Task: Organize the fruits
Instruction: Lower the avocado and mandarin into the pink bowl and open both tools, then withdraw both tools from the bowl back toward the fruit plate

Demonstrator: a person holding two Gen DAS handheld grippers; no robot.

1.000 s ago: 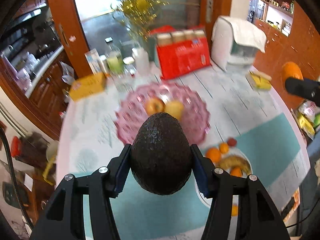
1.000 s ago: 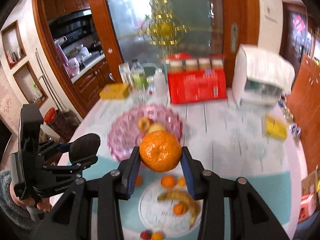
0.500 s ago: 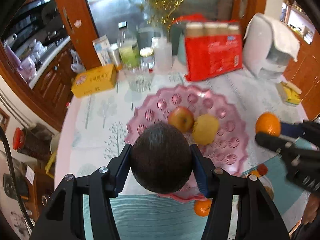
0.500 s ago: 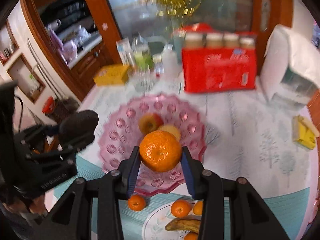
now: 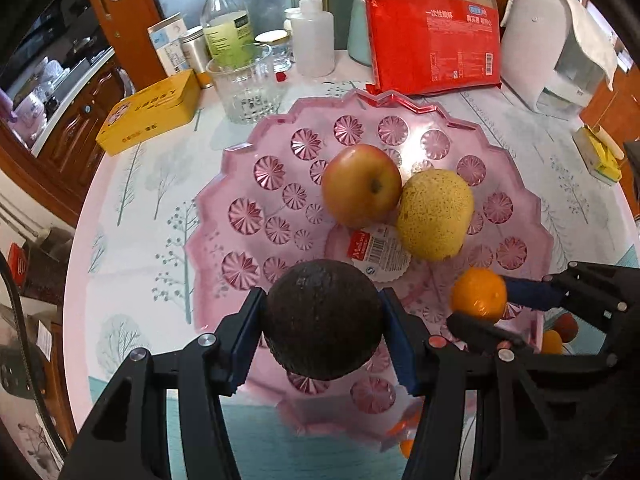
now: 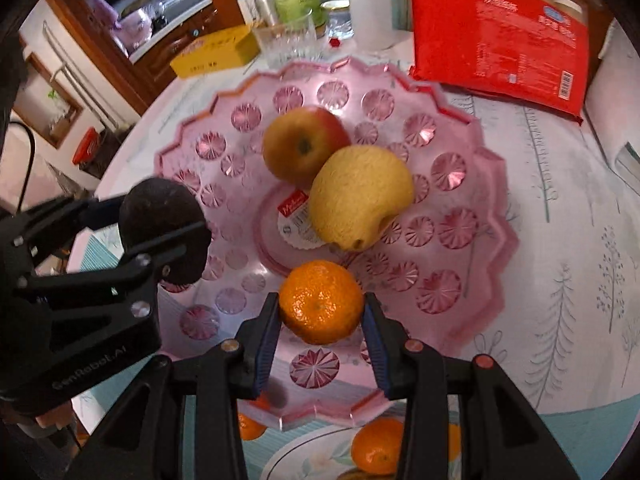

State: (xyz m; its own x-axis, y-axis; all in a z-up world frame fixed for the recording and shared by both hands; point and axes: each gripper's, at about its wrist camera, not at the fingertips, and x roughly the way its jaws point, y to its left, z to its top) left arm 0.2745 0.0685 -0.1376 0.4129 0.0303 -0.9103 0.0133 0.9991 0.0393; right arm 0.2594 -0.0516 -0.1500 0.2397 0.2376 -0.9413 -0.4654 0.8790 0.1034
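My left gripper [image 5: 322, 330] is shut on a dark avocado [image 5: 323, 318] and holds it over the near left part of the pink glass fruit bowl [image 5: 248, 184]. My right gripper [image 6: 321, 322] is shut on an orange [image 6: 321, 302] over the bowl's near side [image 6: 224, 132]. A red-yellow apple [image 5: 361, 185] and a yellow pear [image 5: 436, 214] lie side by side in the bowl's middle, also in the right wrist view, apple [image 6: 304, 144] and pear [image 6: 360, 196]. The right gripper with the orange [image 5: 478, 294] shows in the left view, the avocado [image 6: 164, 226] in the right view.
A white plate [image 6: 280, 460] with small oranges [image 6: 376, 446] sits just in front of the bowl. Behind the bowl stand a glass tumbler [image 5: 244, 80], a yellow tin [image 5: 150, 110], bottles [image 5: 226, 20], a red package [image 5: 434, 36] and a white appliance [image 5: 548, 44].
Both grippers have moved forward and down over the pink bowl with their fruit still held. The bowl now fills both views.
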